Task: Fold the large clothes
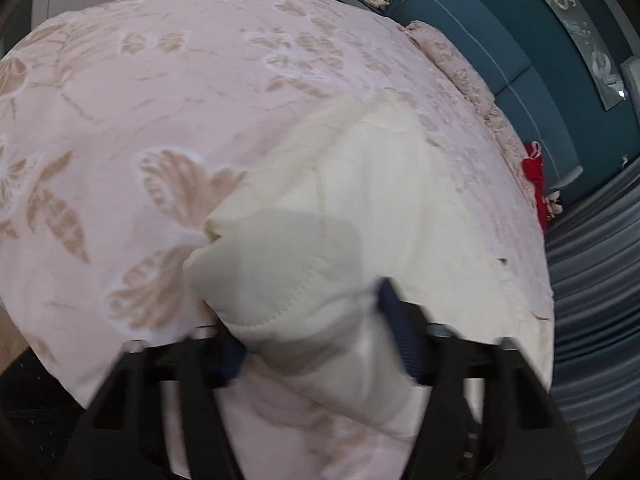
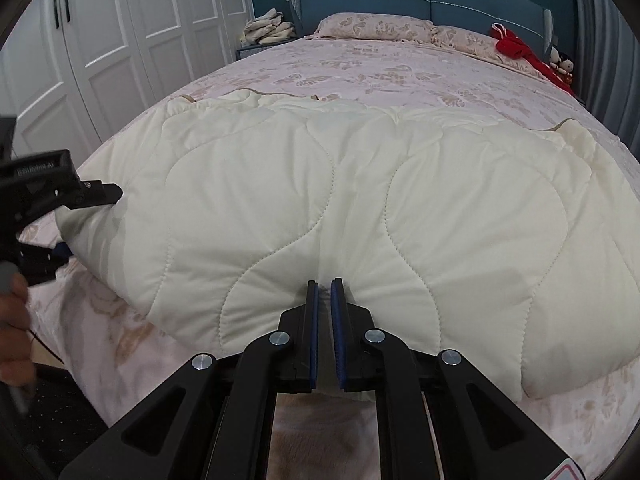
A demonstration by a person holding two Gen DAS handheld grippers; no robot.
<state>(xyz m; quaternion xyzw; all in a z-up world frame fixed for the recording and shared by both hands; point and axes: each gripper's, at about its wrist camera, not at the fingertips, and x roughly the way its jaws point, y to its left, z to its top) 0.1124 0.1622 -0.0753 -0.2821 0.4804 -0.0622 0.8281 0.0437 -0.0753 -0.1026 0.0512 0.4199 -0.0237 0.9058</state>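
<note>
Quilted cream comforter (image 2: 360, 208) lies spread across the foot end of the bed (image 2: 400, 68), its long axis running crosswise to both hand-held grippers, left to right ahead of them. The right hand-held gripper (image 2: 325, 292) sits at the middle of the near edge, jaws almost together with only a slim gap; fabric bunches at its tips, and it looks pinched there, though the pads' contact is hard to make out. The left hand-held gripper (image 1: 312, 312) is at the comforter's left corner, jaws part open with a thick, stitched fold of the corner between the blue pads (image 1: 400, 320), which appear to press on it from both sides.

Judging by this, the next fold turns on the span to the right: the far right end lies well away from both tools, and the right one is the nearer. The red garment (image 2: 520, 50) and folded pile (image 2: 270, 26) sit far ahead, by the headboard.
</note>
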